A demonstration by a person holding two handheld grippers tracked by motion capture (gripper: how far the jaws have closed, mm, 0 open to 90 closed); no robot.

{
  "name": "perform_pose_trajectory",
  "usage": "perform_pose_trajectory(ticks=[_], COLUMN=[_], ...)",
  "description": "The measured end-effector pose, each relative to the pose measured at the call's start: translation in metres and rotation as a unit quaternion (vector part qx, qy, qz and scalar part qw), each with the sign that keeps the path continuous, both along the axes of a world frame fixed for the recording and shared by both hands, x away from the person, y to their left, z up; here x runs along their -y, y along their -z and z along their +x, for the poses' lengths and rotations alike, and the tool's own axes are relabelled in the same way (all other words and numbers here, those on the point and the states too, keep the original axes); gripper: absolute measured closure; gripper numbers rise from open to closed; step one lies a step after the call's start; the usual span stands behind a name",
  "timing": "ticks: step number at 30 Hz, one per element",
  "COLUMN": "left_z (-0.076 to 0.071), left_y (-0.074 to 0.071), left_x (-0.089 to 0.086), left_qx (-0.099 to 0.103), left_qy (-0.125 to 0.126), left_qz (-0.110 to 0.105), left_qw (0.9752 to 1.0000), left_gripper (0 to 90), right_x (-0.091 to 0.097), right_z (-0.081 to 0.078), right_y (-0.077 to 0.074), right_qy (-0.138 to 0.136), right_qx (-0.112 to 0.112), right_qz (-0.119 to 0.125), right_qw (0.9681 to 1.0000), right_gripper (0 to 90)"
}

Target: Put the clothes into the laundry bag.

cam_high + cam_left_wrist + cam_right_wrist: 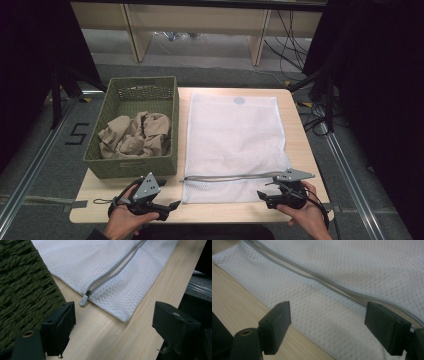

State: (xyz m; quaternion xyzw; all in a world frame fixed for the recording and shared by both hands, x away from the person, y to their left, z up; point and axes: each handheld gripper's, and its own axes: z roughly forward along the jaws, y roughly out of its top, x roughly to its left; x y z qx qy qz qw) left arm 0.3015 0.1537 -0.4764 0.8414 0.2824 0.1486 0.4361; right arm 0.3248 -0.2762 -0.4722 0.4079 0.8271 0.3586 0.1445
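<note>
High cam overhead, fwd-down; both gripper cams close, sharing mesh bag (234,145).

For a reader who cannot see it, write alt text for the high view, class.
A white mesh laundry bag lies flat on a wooden table, its grey zipper running across near the front edge. To its left stands a green woven basket holding crumpled beige cloth. Two hands hold the left gripper and right gripper at the front edge.

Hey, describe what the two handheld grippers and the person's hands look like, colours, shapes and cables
Both the left gripper and the right gripper are black, each topped by a grey three-cornered plate with small dark holes. Each has two blocky black jaws with screw holes and a brass-coloured bushing. Thin black cables loop from both. The left hand and right hand are bare, ungloved.
</note>
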Motion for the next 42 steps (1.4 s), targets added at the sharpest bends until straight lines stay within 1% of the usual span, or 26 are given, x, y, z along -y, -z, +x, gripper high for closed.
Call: perform_pose_trajectory(ticks=[2,3,4,8,9,12,13,14,15,16,18,19,22,23,26,27,28,29,31,32,34,36,37,38,41,42], left_z=[0.001,-0.001,-0.001,-0.001,-0.001,0.0,0.0,0.001,0.001,0.002,0.001,0.001,0.001,0.002,0.002,0.003,0.002,0.002,0.002,0.002,0.001,0.001,0.001,0.002,0.001,0.001], left_y=[0.0,0.002,0.001,0.001,0.001,0.001,0.0,0.0,0.0,-0.001,0.0,0.001,0.002,0.001,0.001,-0.001,-0.001,0.0,0.0,0.001,0.0,0.0,0.0,0.0,0.001,0.001], left_x=[-0.001,0.001,0.0,0.0,0.001,0.001,0.001,0.001,0.001,0.0,0.002,0.004,0.004,0.003,0.003,0.001,0.001,0.003,0.003,0.003,0.002,0.002,0.002,0.0,0.001,0.001], left_qx=[0.005,-0.008,-0.006,-0.003,-0.003,0.003,0.002,0.005,0.005,0.006,-0.003,-0.002,-0.001,-0.004,0.006,0.004,0.001,-0.002,-0.002,-0.003,0.002,-0.001,-0.004,0.001,0.0,-0.005], left_qy=[0.003,-0.007,-0.004,-0.004,-0.006,-0.005,-0.004,-0.001,-0.001,0.007,-0.006,-0.006,-0.005,-0.002,0.0,0.0,-0.007,-0.008,-0.004,0.001,0.008,0.0,-0.002,0.002,-0.003,-0.003], left_qz=[0.003,-0.012,-0.004,-0.002,-0.008,-0.005,-0.001,-0.002,-0.002,0.007,-0.006,-0.016,-0.016,-0.008,-0.009,0.005,0.005,-0.008,-0.004,-0.008,0.008,0.004,-0.005,0.014,-0.001,-0.003], left_qw=[1.0,0.9999,1.0,1.0,0.9999,1.0,1.0,1.0,1.0,0.9999,1.0,0.9999,0.9999,1.0,0.9999,1.0,1.0,0.9999,1.0,1.0,0.9999,1.0,1.0,0.9999,1.0,1.0], left_gripper=[18.9,18.9,18.9,18.9,18.9,19.1,19.1,19.0,19.0,19.0,19.0,19.1,19.2,19.2,19.3,19.2,19.3,19.3,19.2,19.3,19.4,19.6,19.7,19.8,19.9,19.9], right_x=[0.0,0.001,0.001,0.0,0.0,0.001,0.002,0.001,0.001,0.003,0.003,0.006,0.008,0.009,0.015,0.017,0.018,0.02,0.024,0.025,0.027,0.028,0.03,0.03,0.03,0.031], right_z=[0.0,0.0,0.0,0.0,0.0,0.0,0.001,0.0,0.0,0.002,0.001,0.003,0.003,0.004,0.009,0.012,0.013,0.014,0.019,0.021,0.027,0.03,0.034,0.035,0.04,0.043], right_y=[0.0,-0.001,0.0,0.0,0.0,0.0,0.0,0.0,0.0,0.0,-0.001,-0.002,-0.003,-0.003,-0.002,-0.001,-0.002,-0.001,0.0,0.001,0.002,0.005,0.007,0.008,0.009,0.01], right_qy=[-0.001,0.002,0.001,-0.001,-0.001,0.002,-0.003,0.004,0.004,-0.002,0.006,-0.001,0.004,0.008,0.019,0.015,0.023,0.022,0.026,0.034,0.039,0.051,0.044,0.05,0.044,0.035], right_qx=[0.0,0.003,0.004,-0.001,0.002,0.004,0.012,0.0,0.0,0.012,0.005,0.018,0.023,0.027,0.04,0.049,0.048,0.057,0.067,0.063,0.066,0.058,0.06,0.052,0.053,0.063], right_qz=[-0.001,-0.005,-0.006,0.0,-0.001,-0.006,-0.007,0.0,0.0,-0.008,0.0,0.002,0.003,-0.002,-0.033,-0.047,-0.059,-0.078,-0.101,-0.109,-0.129,-0.148,-0.16,-0.165,-0.185,-0.198], right_qw=[1.0,1.0,1.0,1.0,1.0,1.0,0.9999,1.0,1.0,0.9999,1.0,0.9998,0.9997,0.9996,0.9985,0.9976,0.9969,0.9951,0.9923,0.9914,0.9887,0.9859,0.9843,0.9837,0.9804,0.9775], right_gripper=[22.3,22.2,22.2,22.2,22.2,22.3,22.3,22.3,22.3,22.3,21.7,21.0,20.6,20.5,20.4,20.7,20.7,20.9,21.5,21.6,22.4,23.3,24.3,26.3,29.5,30.3])
